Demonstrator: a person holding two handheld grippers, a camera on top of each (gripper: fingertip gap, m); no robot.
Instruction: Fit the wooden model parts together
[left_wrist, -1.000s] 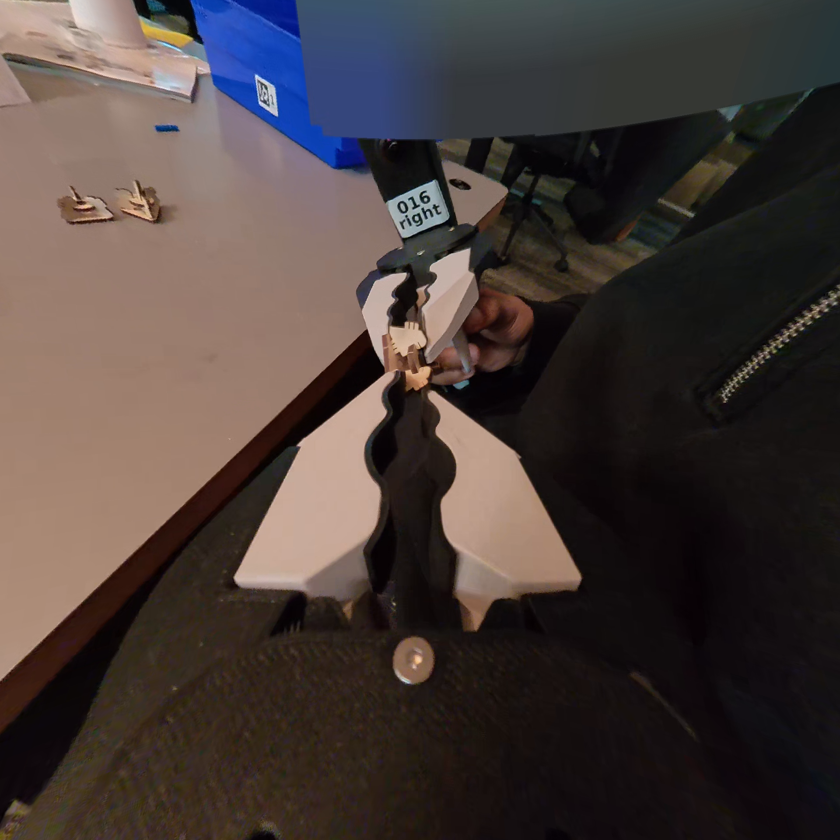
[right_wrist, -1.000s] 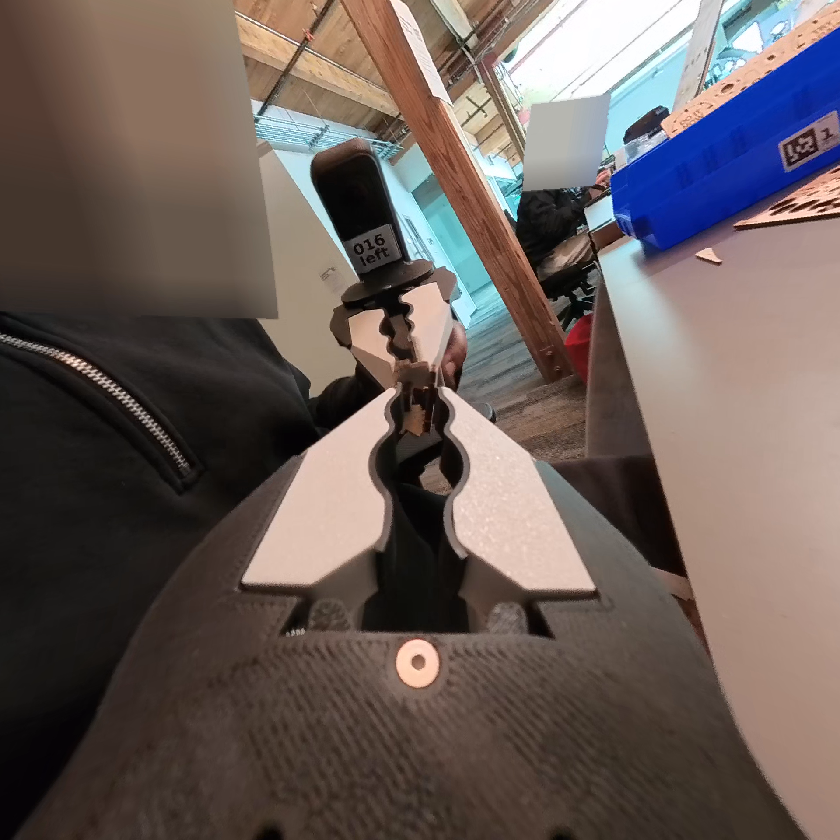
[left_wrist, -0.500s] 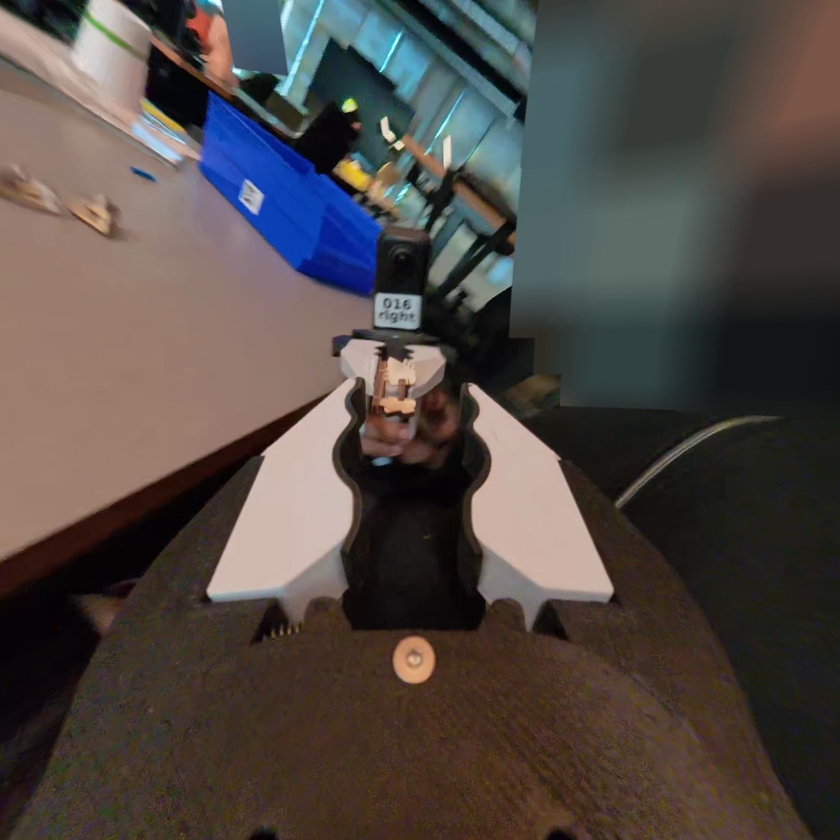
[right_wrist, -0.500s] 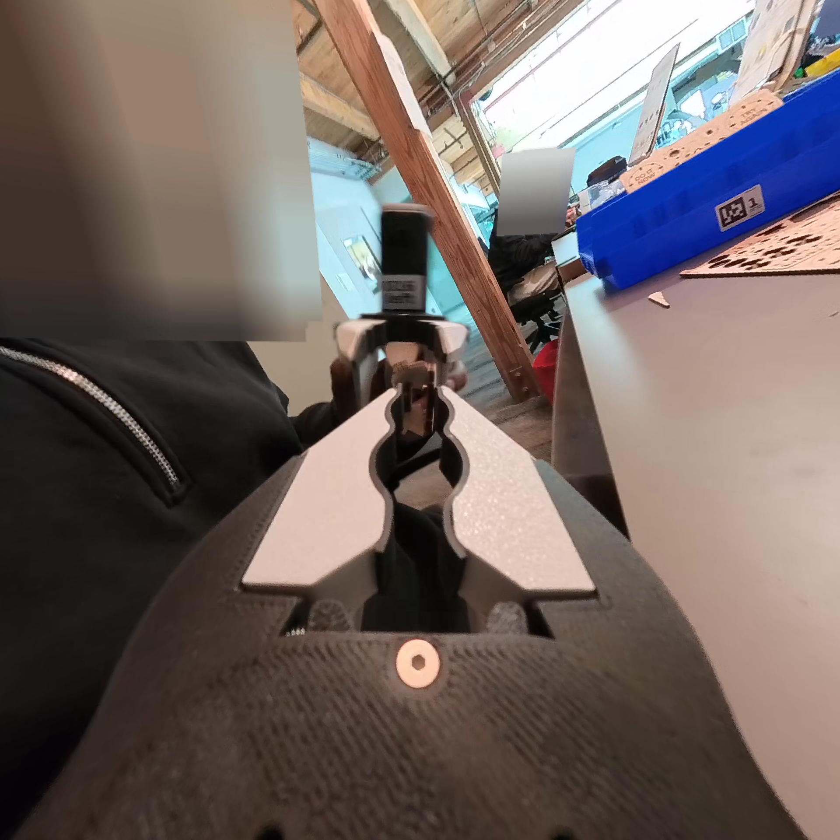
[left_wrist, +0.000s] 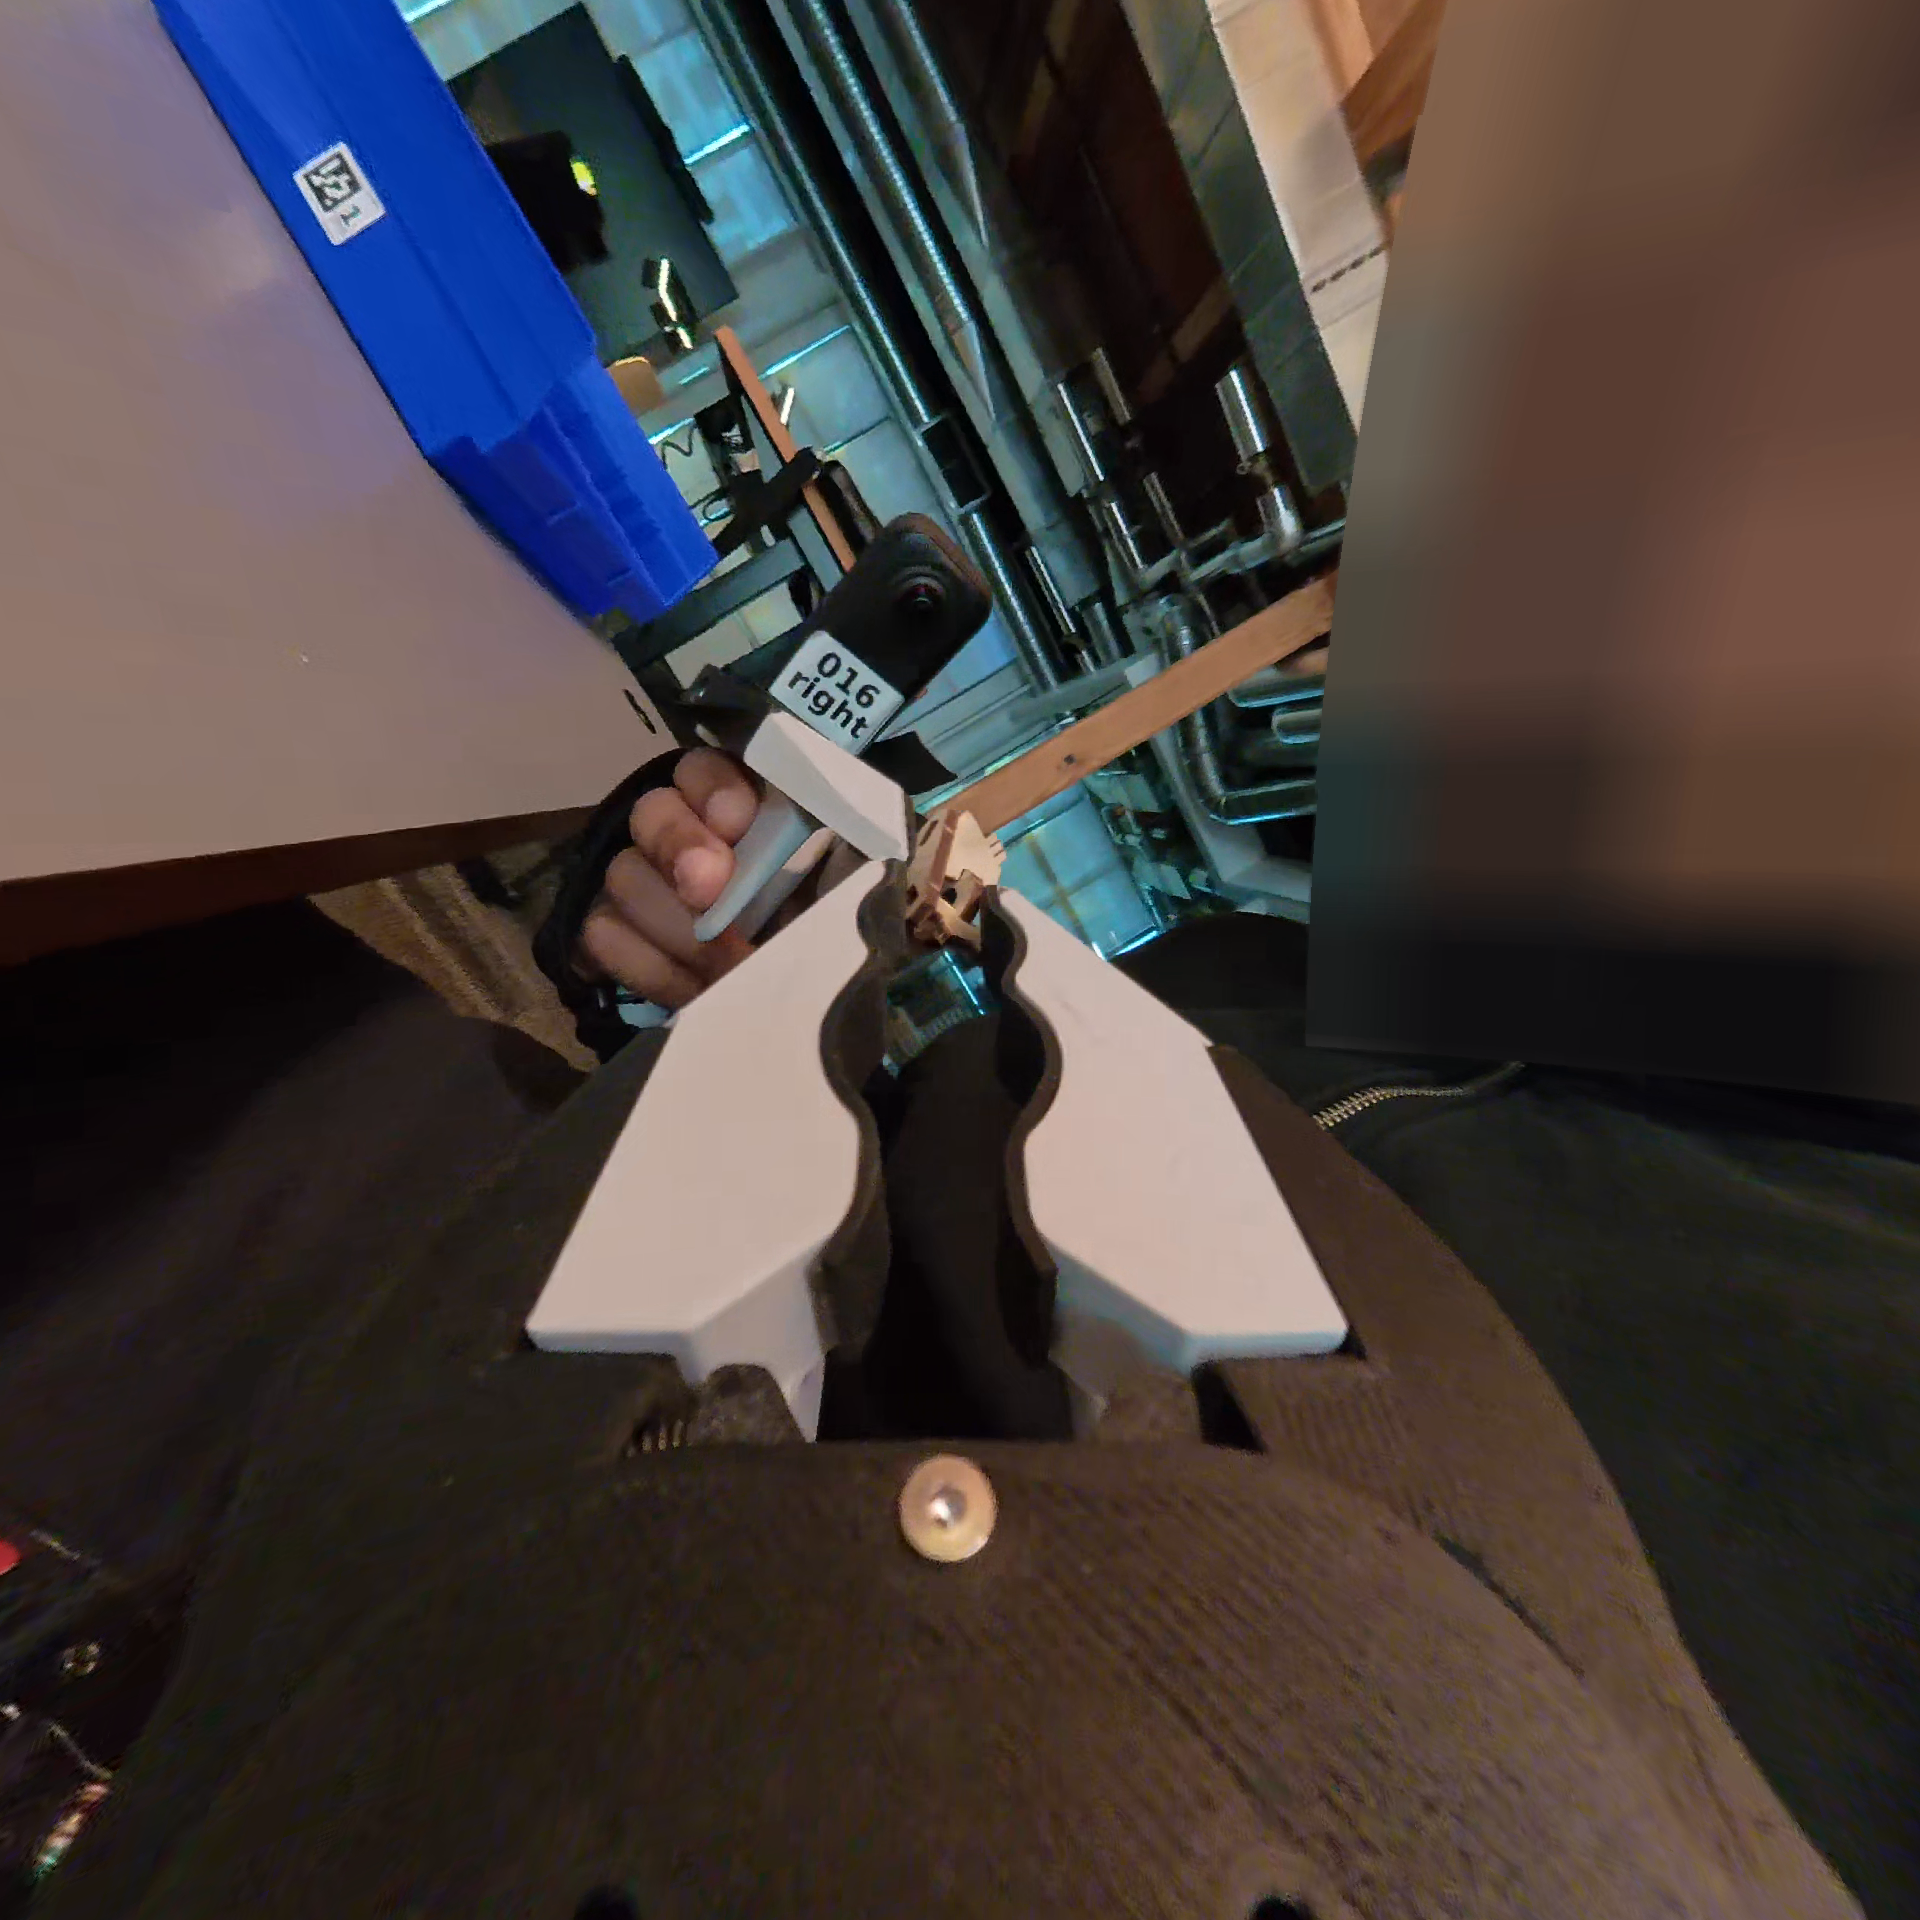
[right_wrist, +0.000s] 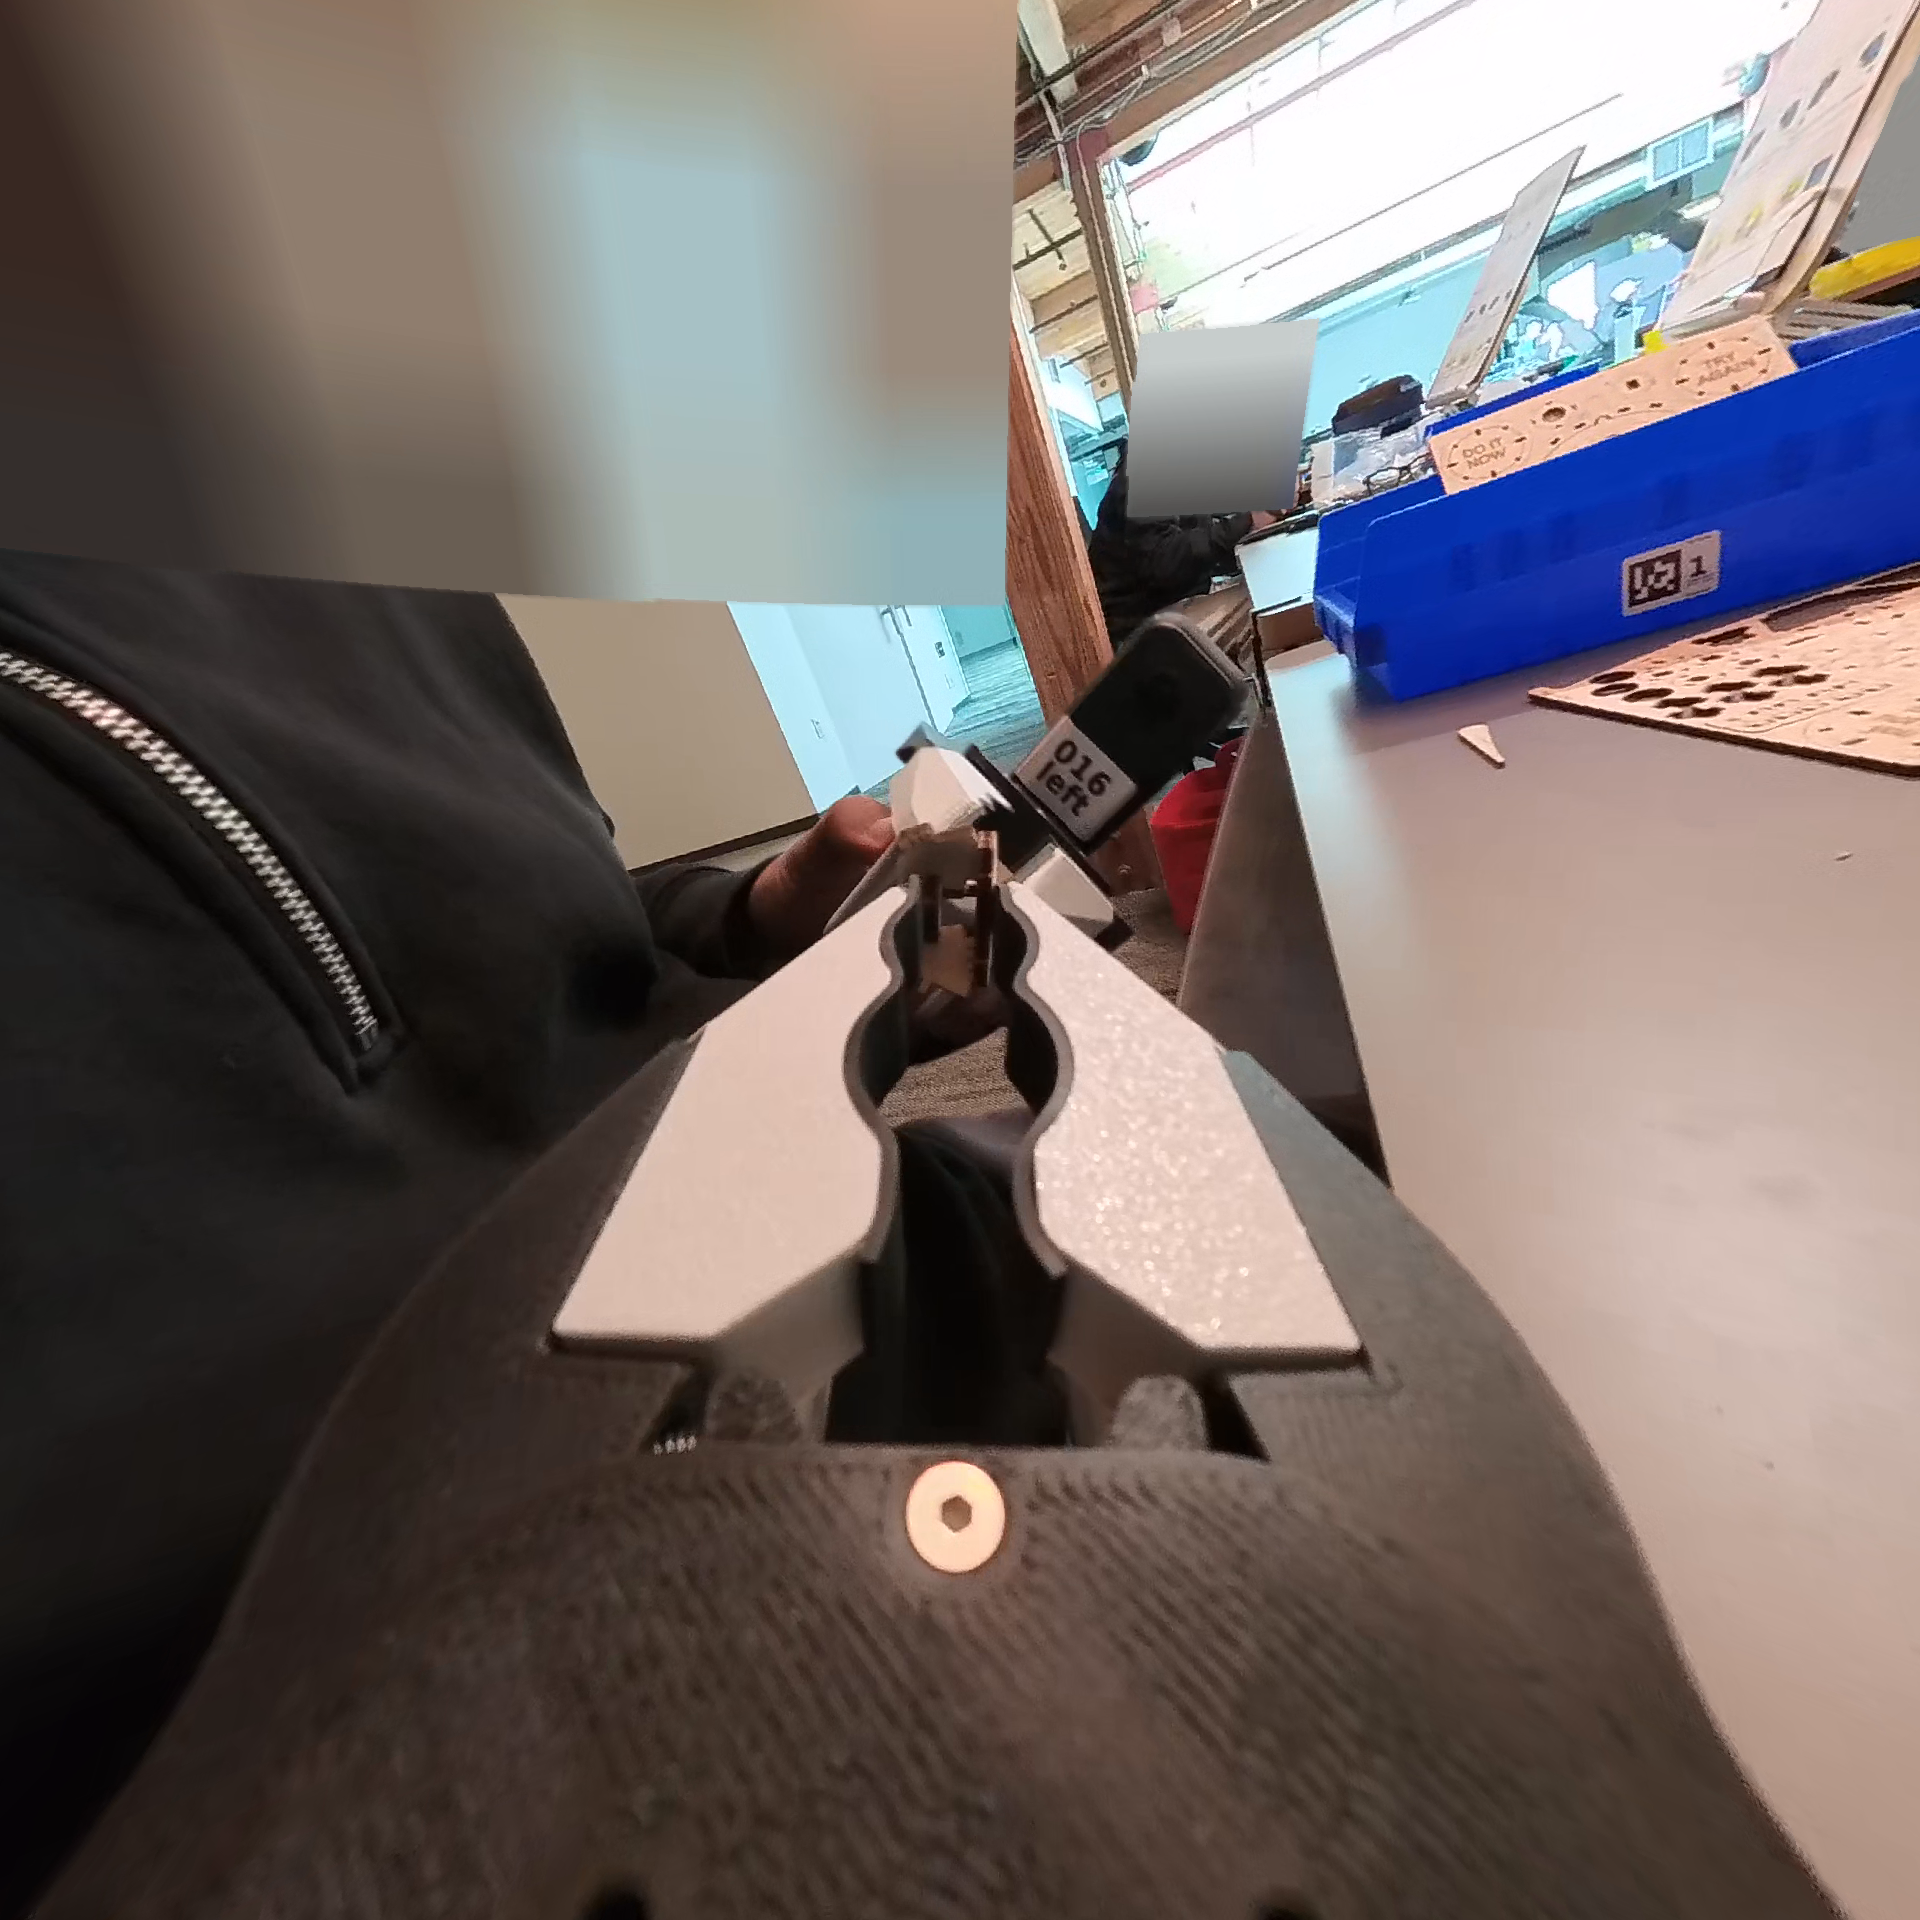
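Beside the grey table (right_wrist: 1558, 1039), both hand-held grippers (left_wrist: 940, 914) (right_wrist: 951, 914) clamp one small wooden assembly (left_wrist: 945, 883).

Left hand-held gripper (left_wrist: 940, 914) filled lower frame, white fingers (left_wrist: 1117, 1049) nearly closed, tips pinching small tan wooden assembly (left_wrist: 943, 883). Assembly stuck out past fingertips. Right hand-held gripper (left_wrist: 899, 847) came in from upper left, tilted, its white fingertip touching same assembly; whether it gripped could not be told here. Bare hand (left_wrist: 675, 862) wrapped its handle. Grey surface (left_wrist: 208, 571) occupied upper left, brown edge below. Blue bin (left_wrist: 436, 312) with white sticker sat on surface. Dark zip jacket (left_wrist: 1558, 1247) at right. Metal pipes behind.
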